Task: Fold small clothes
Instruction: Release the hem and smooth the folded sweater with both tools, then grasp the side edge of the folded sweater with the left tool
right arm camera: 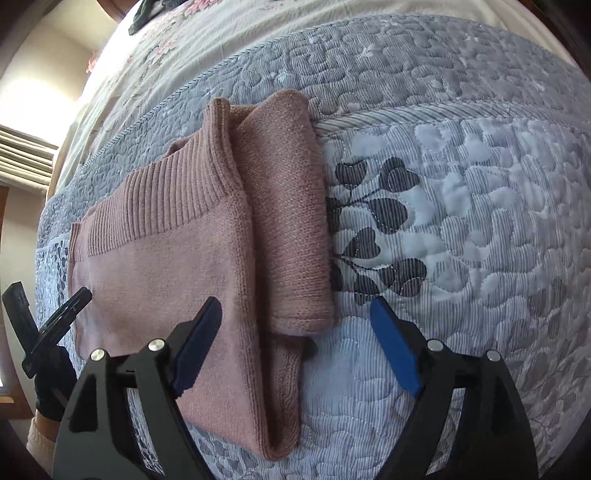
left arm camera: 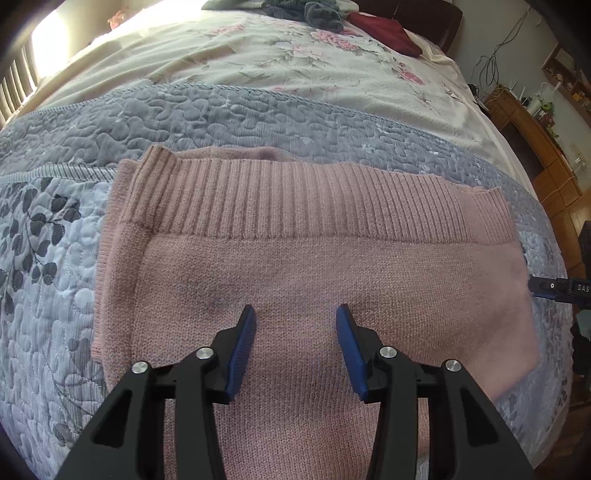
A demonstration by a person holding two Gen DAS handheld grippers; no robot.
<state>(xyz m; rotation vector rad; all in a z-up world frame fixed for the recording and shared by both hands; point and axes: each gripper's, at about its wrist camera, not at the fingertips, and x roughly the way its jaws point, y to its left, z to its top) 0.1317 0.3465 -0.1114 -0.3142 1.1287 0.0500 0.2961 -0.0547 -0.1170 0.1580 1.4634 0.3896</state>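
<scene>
A pink knitted sweater (left arm camera: 314, 266) lies folded flat on a grey quilt (left arm camera: 48, 236) that covers the near part of a bed. Its ribbed band (left arm camera: 295, 199) runs along the far edge in the left wrist view, and a folded sleeve (right arm camera: 291, 221) lies along one side, on the right in the right wrist view.

The left gripper (left arm camera: 295, 325) hovers over the middle of the sweater with its jaws apart and nothing between them; both blue pads (left arm camera: 243, 354) show against the knit, and I cannot tell if they touch it. The right gripper (right arm camera: 295, 314) sits over the near end of the folded sleeve, jaws wide apart and empty. Its left pad is above the sweater's body, its right pad above bare quilt, and the sleeve's near end lies between them.

At the left edge of the right wrist view, part of the left gripper shows, held by a gloved hand (right arm camera: 51, 384). Beyond the quilt lies a pale flowered bedspread (left arm camera: 258, 62), with a dark red cloth (left arm camera: 388, 35) and a heap of grey-blue clothes (left arm camera: 314, 13) at its far end. A wooden cabinet (left arm camera: 535, 147) stands to the right of the bed.
</scene>
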